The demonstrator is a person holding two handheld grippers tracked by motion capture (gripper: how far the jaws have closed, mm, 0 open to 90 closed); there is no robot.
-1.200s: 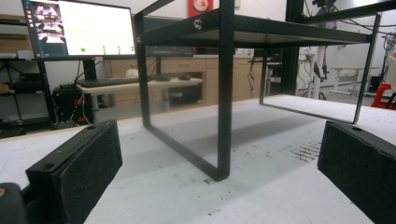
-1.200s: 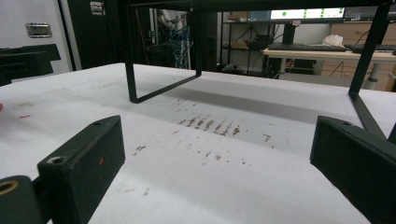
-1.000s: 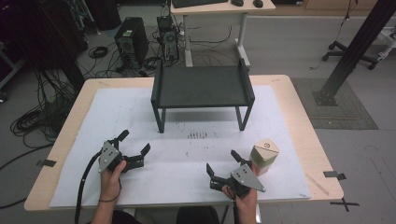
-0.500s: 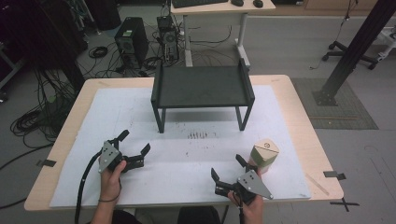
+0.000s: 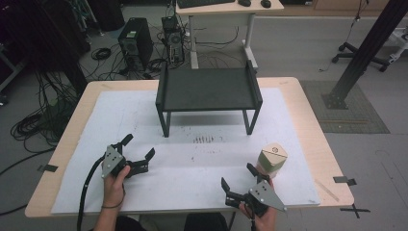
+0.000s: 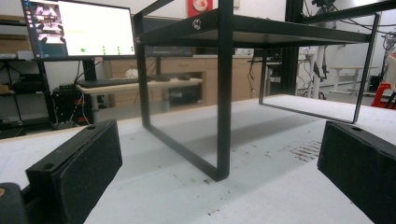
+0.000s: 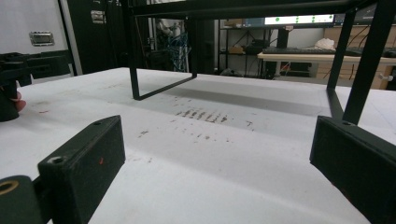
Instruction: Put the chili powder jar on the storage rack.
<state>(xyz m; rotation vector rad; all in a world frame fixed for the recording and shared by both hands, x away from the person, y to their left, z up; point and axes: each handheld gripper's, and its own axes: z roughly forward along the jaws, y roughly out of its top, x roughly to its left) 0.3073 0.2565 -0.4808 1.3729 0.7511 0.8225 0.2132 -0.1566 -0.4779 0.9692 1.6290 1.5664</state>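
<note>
White paper covers the table point(image 5: 308, 103), and the black rack point(image 5: 208, 89) stands at its far middle; I place everything from that rack. My right gripper point(image 5: 239, 185) has drawn back over the last second: it sat closer to the rack and nearly level with the wooden box point(image 5: 272, 159), and now it sits at the near edge of the table, further from the rack than the box is. Its jaws are spread wide with nothing between them, and in the right gripper view I see bare paper and the scuff marks point(image 7: 201, 116) in front of the rack between them. The box stands upright on the paper, in front of the rack's right leg and off to the right, and one jaw tip appears to lie just beside its near side. My left gripper point(image 5: 137, 147) has not moved; it rests in front of the rack's left leg, jaws likewise apart and empty. I judge that I am lining up the right gripper behind the box, so the grasp itself is not yet begun.
</note>
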